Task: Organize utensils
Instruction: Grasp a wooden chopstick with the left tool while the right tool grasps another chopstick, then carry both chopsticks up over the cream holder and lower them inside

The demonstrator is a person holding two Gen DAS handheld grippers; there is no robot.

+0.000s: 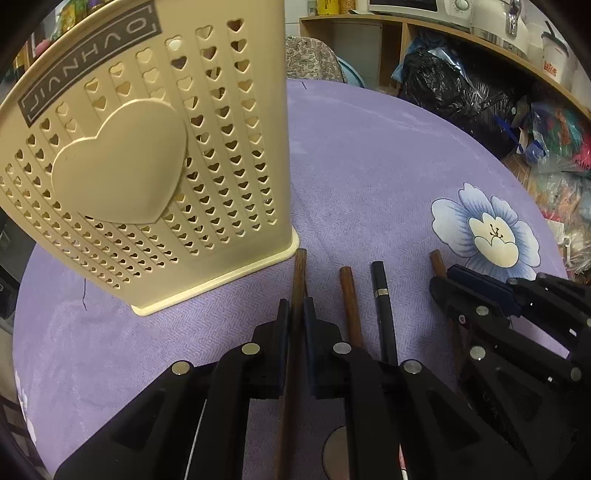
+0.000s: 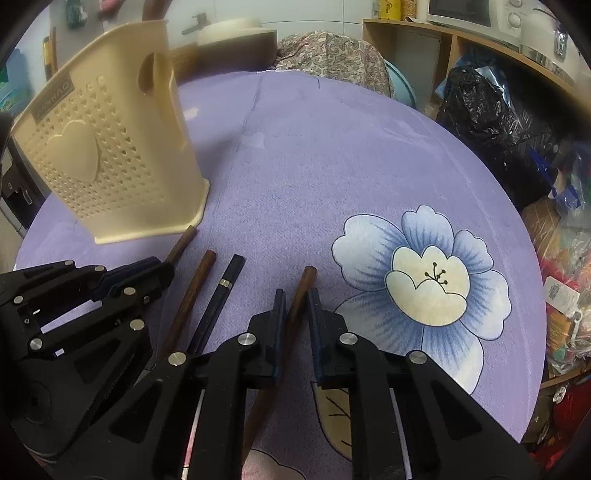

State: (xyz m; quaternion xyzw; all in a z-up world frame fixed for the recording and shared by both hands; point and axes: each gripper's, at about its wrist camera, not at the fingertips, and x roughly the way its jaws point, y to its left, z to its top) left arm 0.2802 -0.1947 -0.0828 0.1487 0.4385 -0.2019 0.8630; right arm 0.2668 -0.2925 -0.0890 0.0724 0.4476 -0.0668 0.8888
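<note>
A cream perforated utensil holder [image 1: 147, 155] with a raised heart stands on the purple tablecloth; it also shows in the right wrist view [image 2: 107, 162]. Several utensil handles lie side by side in front of it. My left gripper [image 1: 296, 314] has its fingers closed around the leftmost brown wooden handle [image 1: 300, 269]. My right gripper [image 2: 296, 306] has its fingers closed around the rightmost brown handle [image 2: 304, 288]. Between them lie another brown handle [image 1: 349, 295] and a black handle with a metal band [image 1: 382, 295]. Each gripper shows in the other's view: the right one [image 1: 480, 295], the left one [image 2: 147, 273].
The round table [image 2: 332, 155] has a purple cloth with a blue flower print [image 2: 428, 288]. Behind it stand a patterned chair [image 2: 332, 55], wooden shelves with appliances [image 2: 480, 33], and black and coloured bags [image 2: 491, 122] at the right.
</note>
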